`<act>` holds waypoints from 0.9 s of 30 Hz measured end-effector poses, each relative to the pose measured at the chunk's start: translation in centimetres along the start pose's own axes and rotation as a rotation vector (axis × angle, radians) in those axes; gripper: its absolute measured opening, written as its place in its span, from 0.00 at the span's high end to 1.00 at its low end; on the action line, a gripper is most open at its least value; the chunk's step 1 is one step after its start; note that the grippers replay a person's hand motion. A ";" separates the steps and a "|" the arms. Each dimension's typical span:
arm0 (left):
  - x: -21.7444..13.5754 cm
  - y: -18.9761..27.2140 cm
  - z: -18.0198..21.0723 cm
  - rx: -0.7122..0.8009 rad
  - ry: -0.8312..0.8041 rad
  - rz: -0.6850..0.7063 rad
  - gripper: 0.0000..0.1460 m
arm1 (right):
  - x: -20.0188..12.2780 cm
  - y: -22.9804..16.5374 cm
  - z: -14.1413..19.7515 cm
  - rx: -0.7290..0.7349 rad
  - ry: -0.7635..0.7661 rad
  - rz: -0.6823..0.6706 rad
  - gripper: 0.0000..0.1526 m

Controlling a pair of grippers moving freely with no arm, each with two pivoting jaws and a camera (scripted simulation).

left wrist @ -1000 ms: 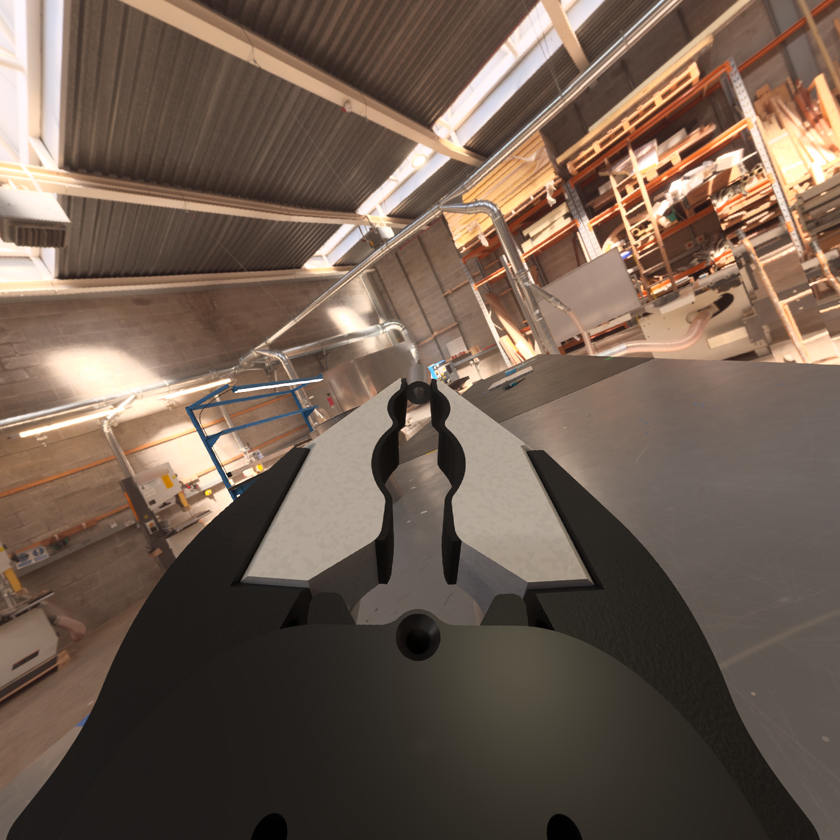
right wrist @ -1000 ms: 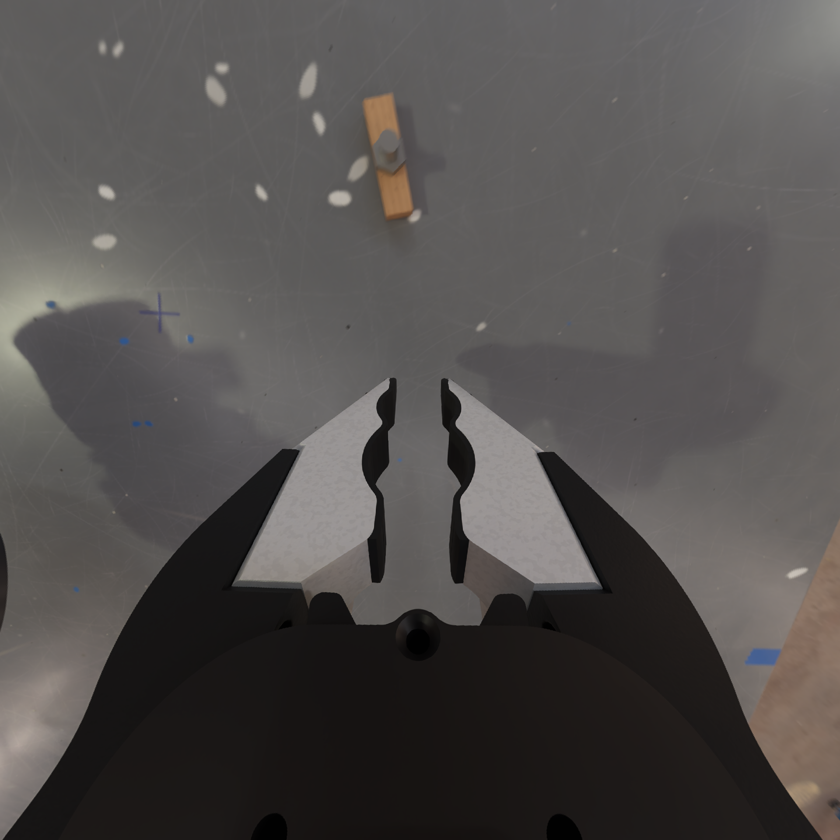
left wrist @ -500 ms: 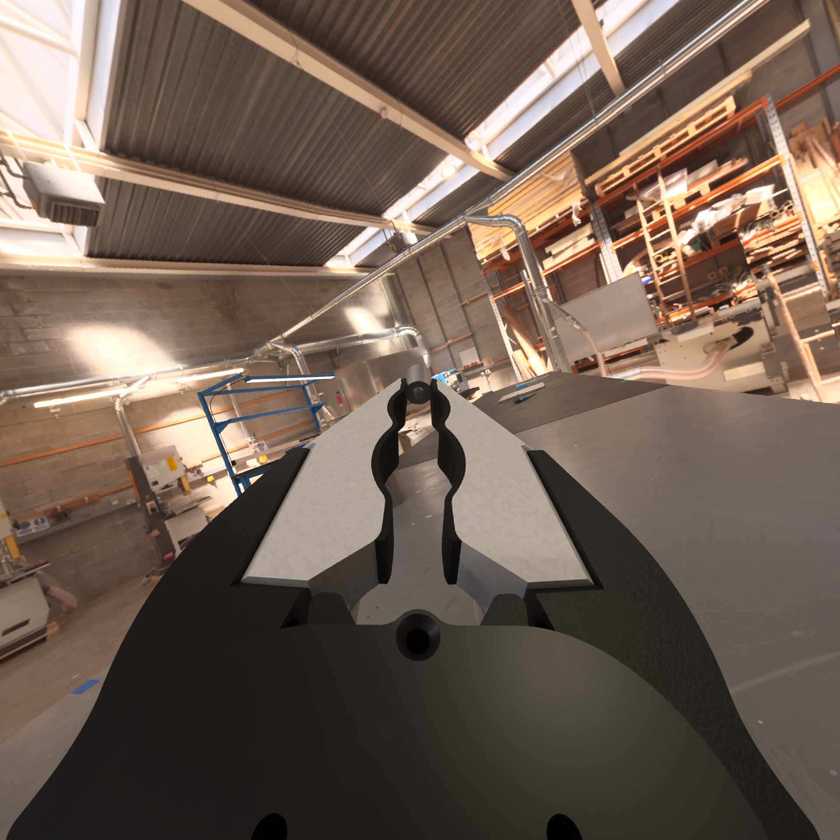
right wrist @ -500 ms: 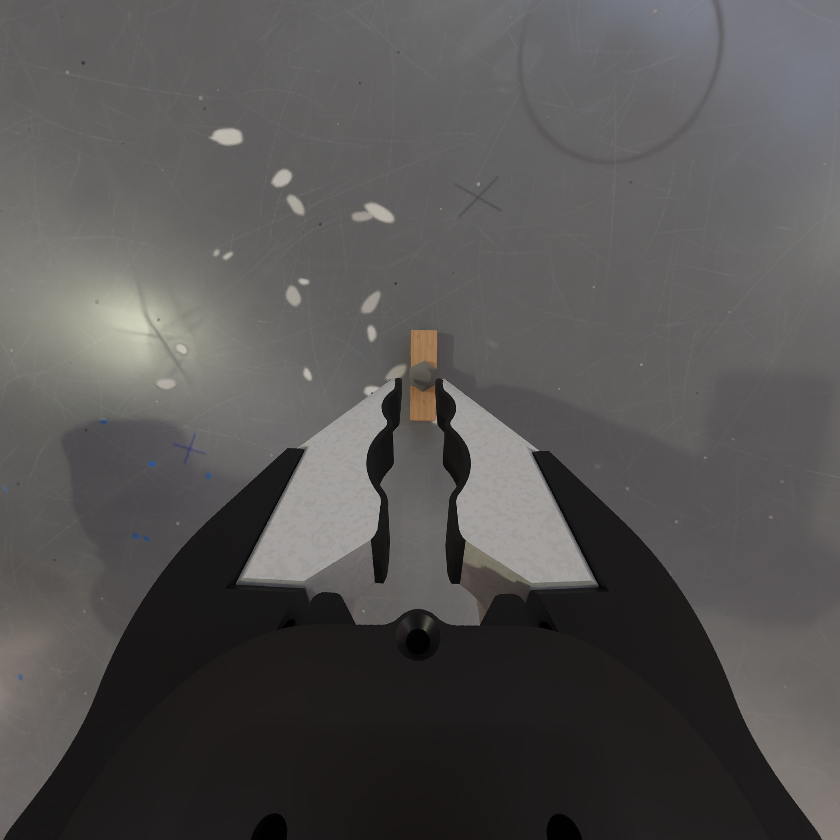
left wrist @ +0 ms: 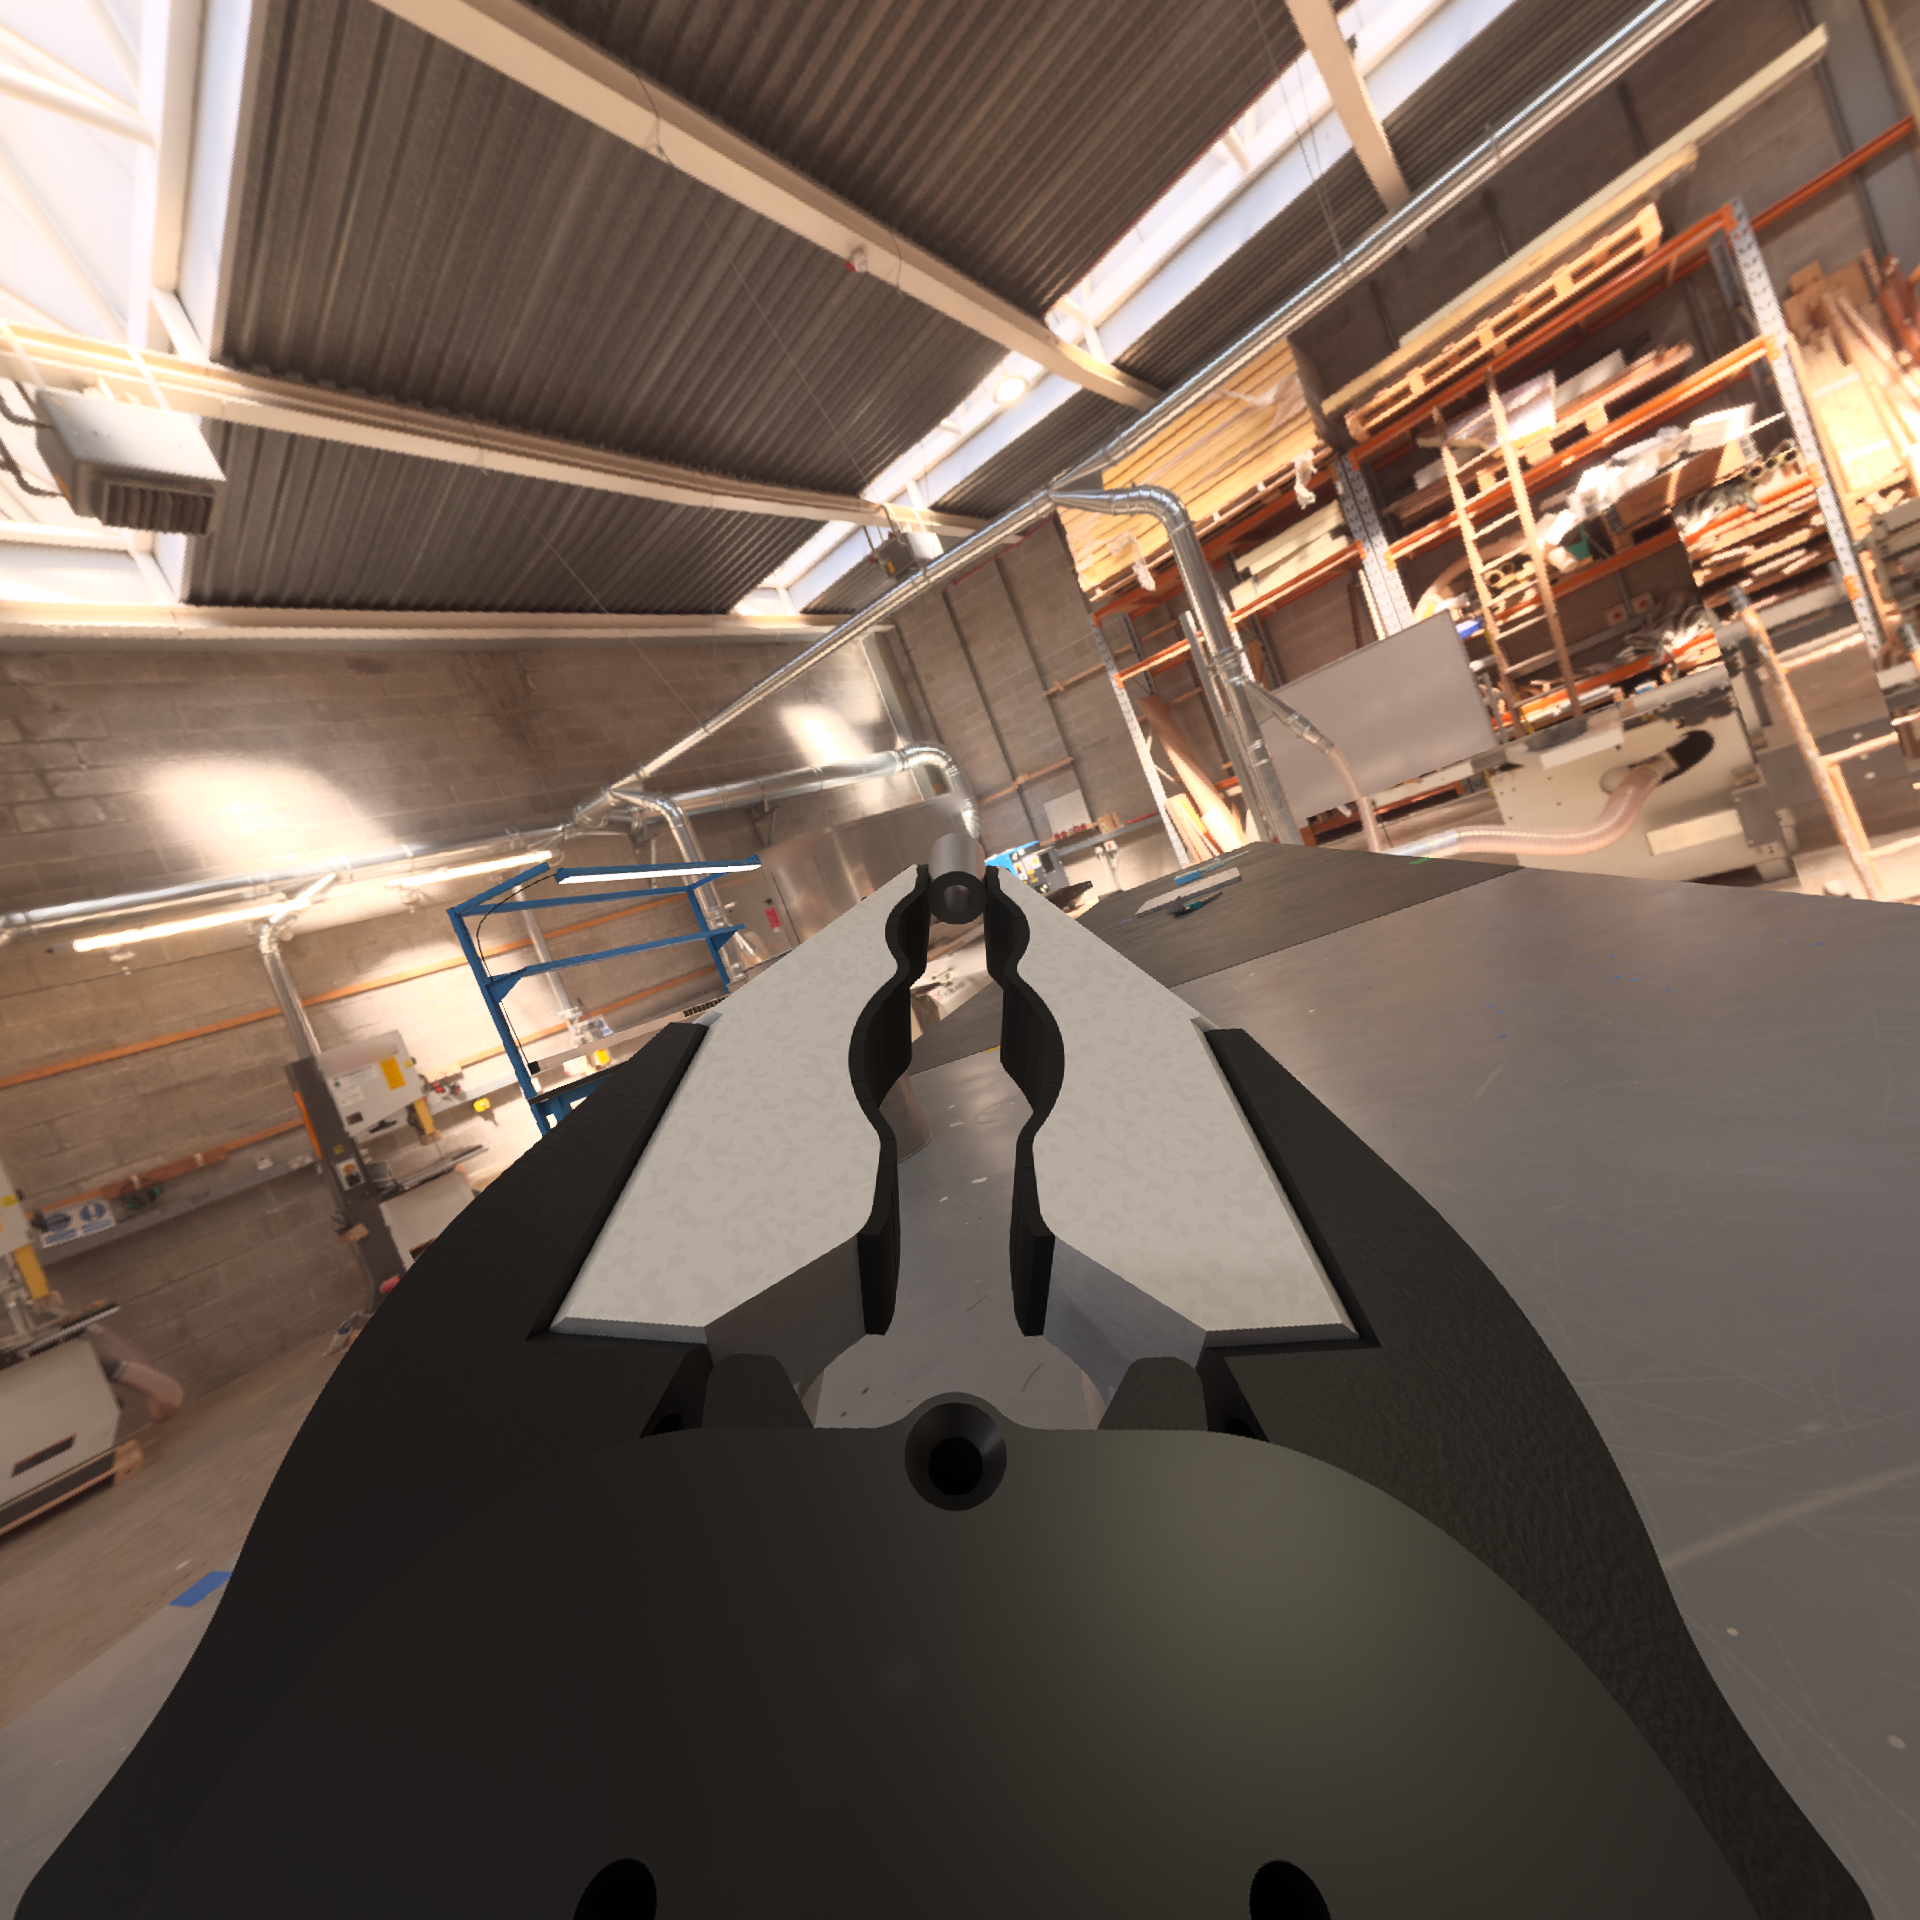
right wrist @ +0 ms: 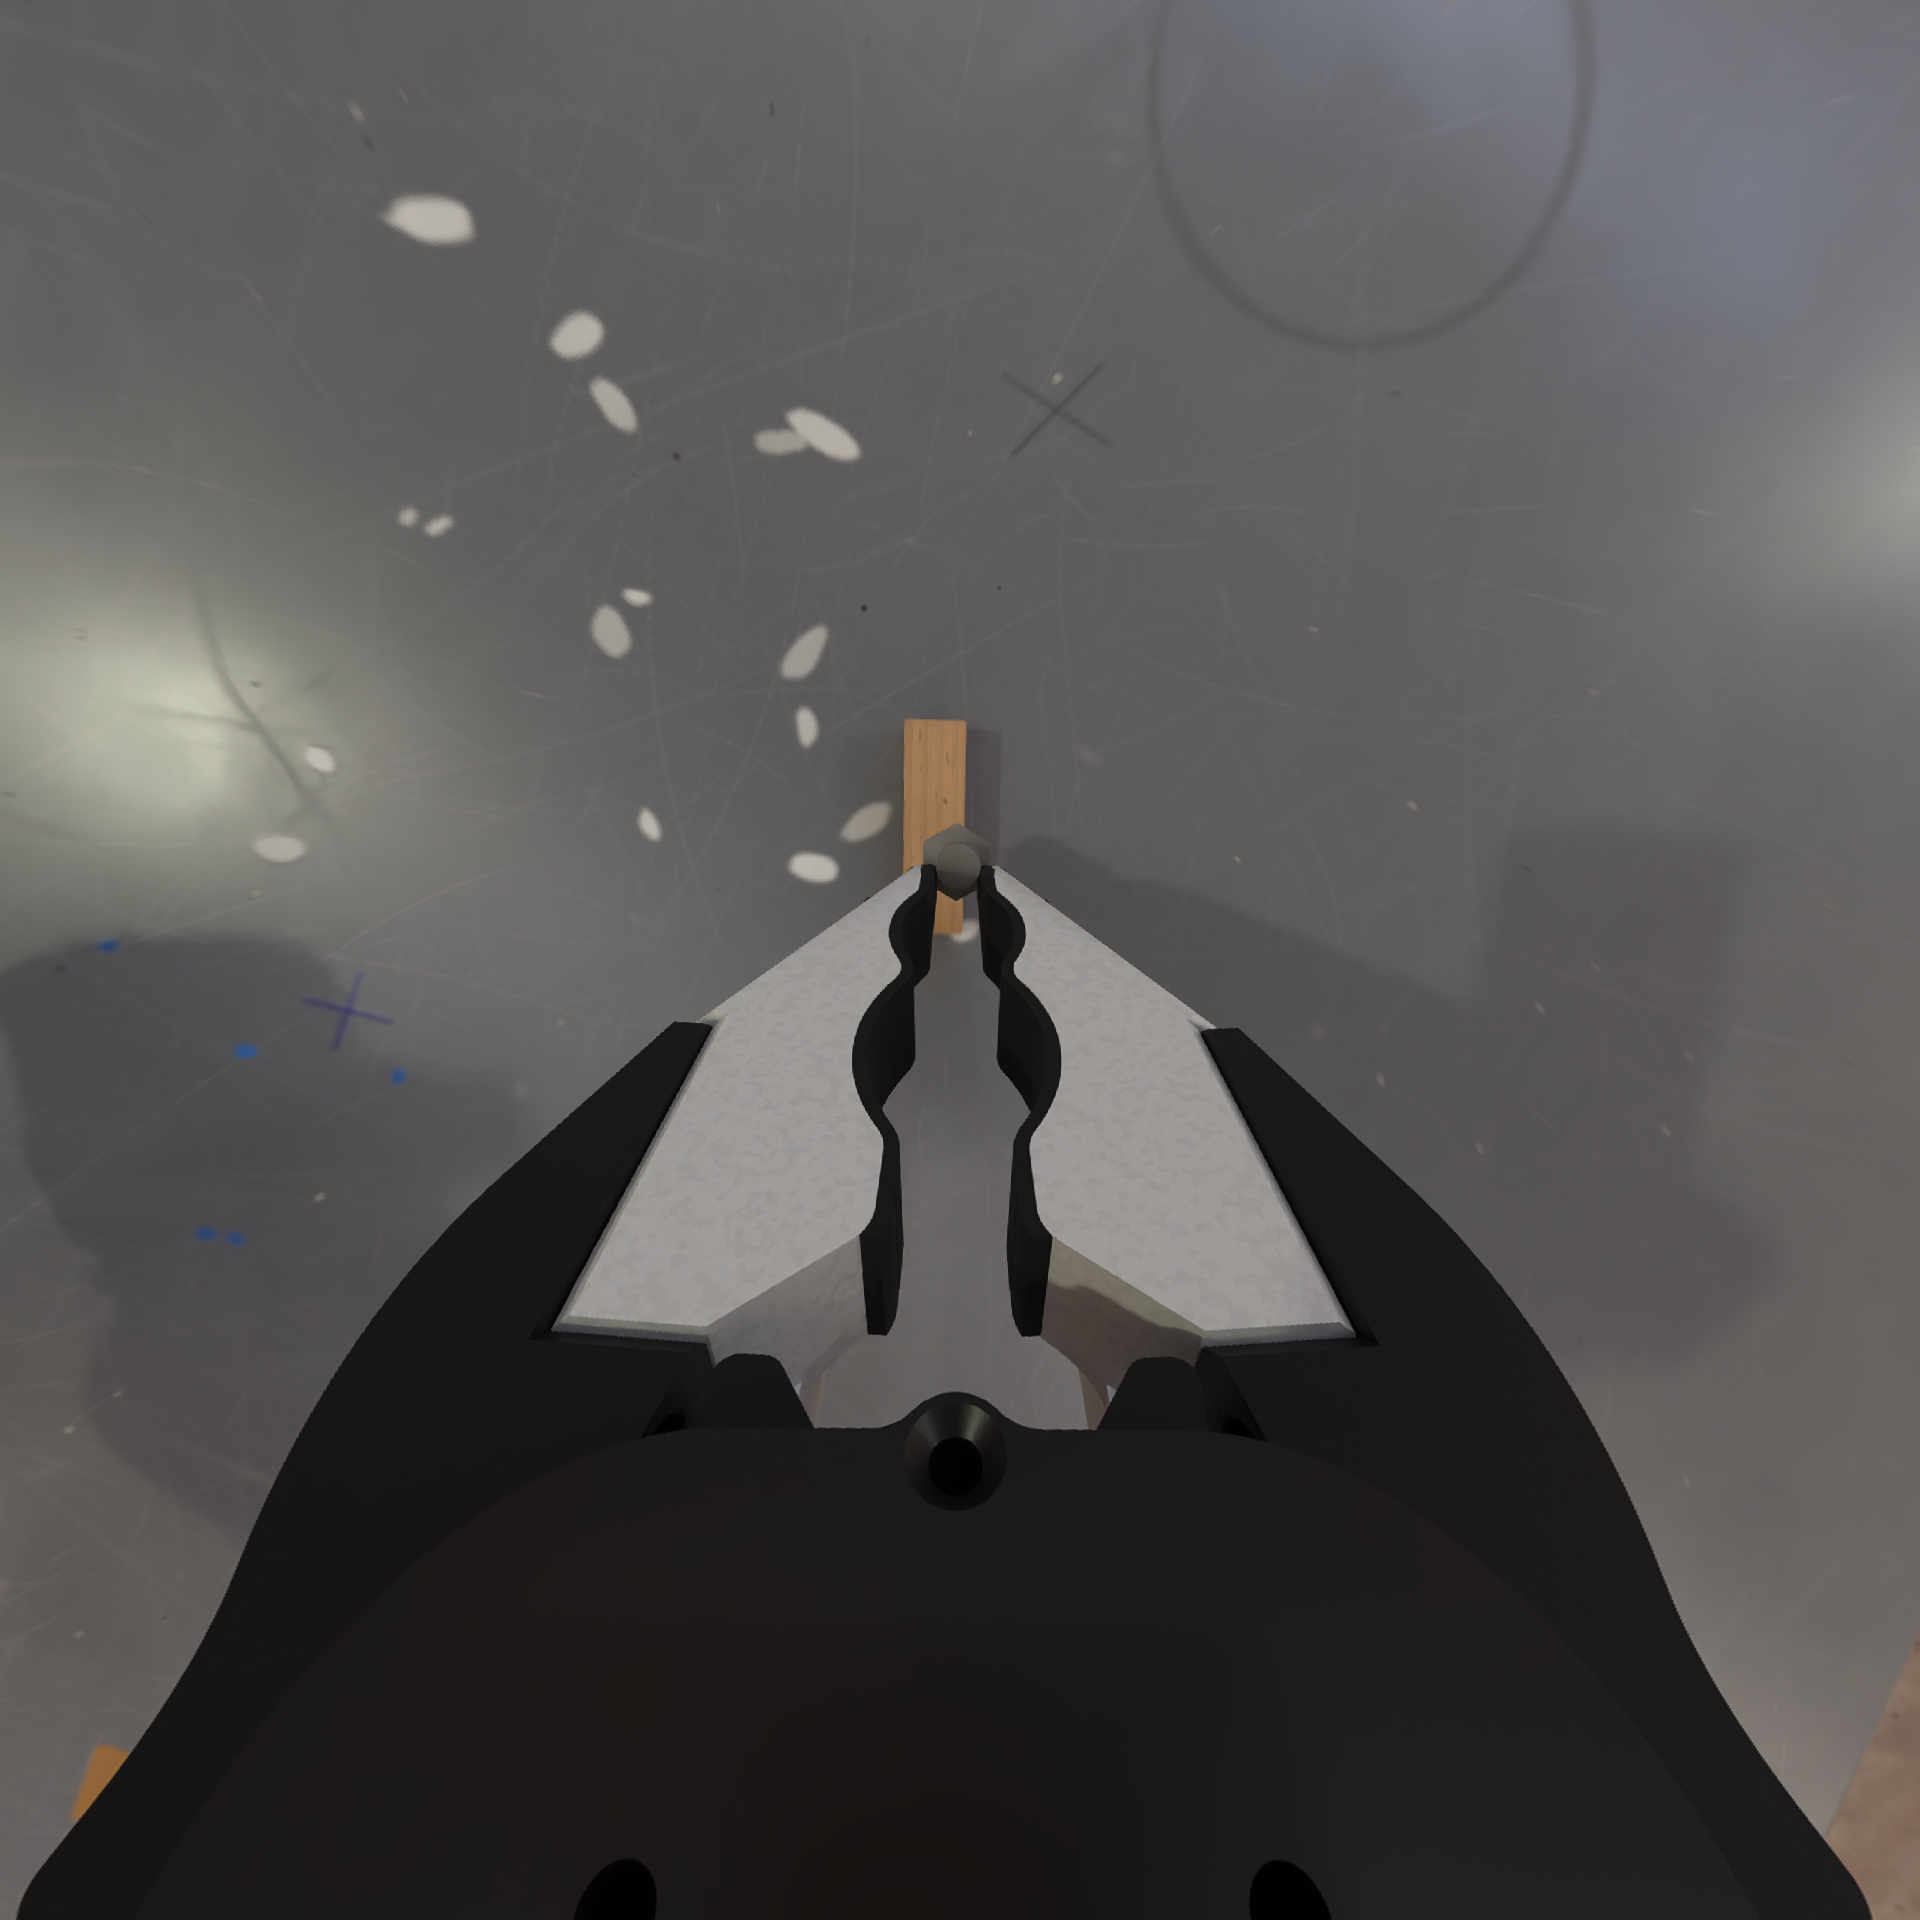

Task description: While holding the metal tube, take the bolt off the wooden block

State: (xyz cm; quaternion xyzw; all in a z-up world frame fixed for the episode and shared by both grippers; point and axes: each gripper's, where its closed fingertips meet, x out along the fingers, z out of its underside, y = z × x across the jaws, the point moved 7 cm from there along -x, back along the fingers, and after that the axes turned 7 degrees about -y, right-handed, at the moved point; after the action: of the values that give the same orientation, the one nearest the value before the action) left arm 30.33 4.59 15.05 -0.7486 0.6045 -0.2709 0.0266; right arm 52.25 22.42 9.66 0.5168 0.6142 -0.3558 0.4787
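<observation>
In the right wrist view a small wooden block [right wrist: 935, 774] lies flat on the grey table [right wrist: 1455, 727]. A grey bolt [right wrist: 958, 860] stands on the block, hex head down. My right gripper [right wrist: 956, 883] points straight down, and its tips are closed on the bolt's upper end. I cannot tell whether the bolt has left the block. In the left wrist view my left gripper [left wrist: 954, 896] is shut on a short metal tube [left wrist: 956, 878], seen end-on at the fingertips and held above the table, pointing out across the workshop.
White flecks and drawn crosses mark the table around the block. An orange wooden corner [right wrist: 99, 1777] shows at the lower left and the table edge [right wrist: 1870, 1766] at the lower right. The left wrist view shows the table top [left wrist: 1558, 1195], shelving and machines far off.
My right gripper came over the block, then narrowed its fingers onto the bolt. The left gripper kept hold of the tube and tilted its view slightly.
</observation>
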 end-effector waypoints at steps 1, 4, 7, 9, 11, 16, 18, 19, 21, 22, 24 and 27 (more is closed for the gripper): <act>0.0 0.0 0.0 0.002 -0.002 0.002 0.94 | -1.1 -0.1 0.3 0.015 0.027 0.010 0.95; 0.1 0.1 0.1 0.009 -0.013 0.004 0.94 | -5.8 -0.8 2.3 0.075 0.087 0.064 0.95; 0.1 0.0 0.2 0.005 -0.028 0.000 0.94 | -11.9 -3.3 6.9 0.184 0.168 0.138 0.95; 0.2 0.0 0.4 0.001 -0.043 -0.007 0.94 | -15.8 -6.2 11.3 0.302 0.222 0.196 0.95; 0.2 -0.1 0.5 -0.002 -0.058 -0.012 0.94 | -18.9 -10.3 16.6 0.436 0.250 0.274 0.95; 0.6 -0.2 1.2 -0.011 -0.120 -0.011 0.94 | -21.1 -23.4 27.6 0.745 0.322 0.427 0.95; 1.0 -0.2 1.7 -0.008 -0.165 0.009 0.94 | -20.0 -28.1 30.1 0.837 0.345 0.445 0.95; 1.3 -0.1 1.9 -0.008 -0.196 0.018 0.94 | -19.3 -30.0 30.9 0.873 0.361 0.453 0.95; 1.8 0.5 1.9 0.001 -0.240 0.041 0.94 | -17.8 -33.1 31.9 0.922 0.412 0.453 0.95; 2.1 0.9 1.8 0.018 -0.260 0.059 0.94 | -17.0 -34.2 32.2 0.939 0.440 0.447 0.95; 2.8 2.0 1.5 0.030 -0.303 0.094 0.94 | -15.8 -35.7 32.6 0.962 0.495 0.437 0.95; 3.6 3.6 1.6 -0.086 -0.346 0.134 0.94 | -14.4 -36.5 32.8 0.961 0.598 0.427 0.95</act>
State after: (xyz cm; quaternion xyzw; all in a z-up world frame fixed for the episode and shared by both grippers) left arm 28.24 -0.19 13.69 -0.7424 0.6506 -0.1097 0.1161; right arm 24.01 -20.10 11.88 0.8645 0.3756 -0.3287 0.0590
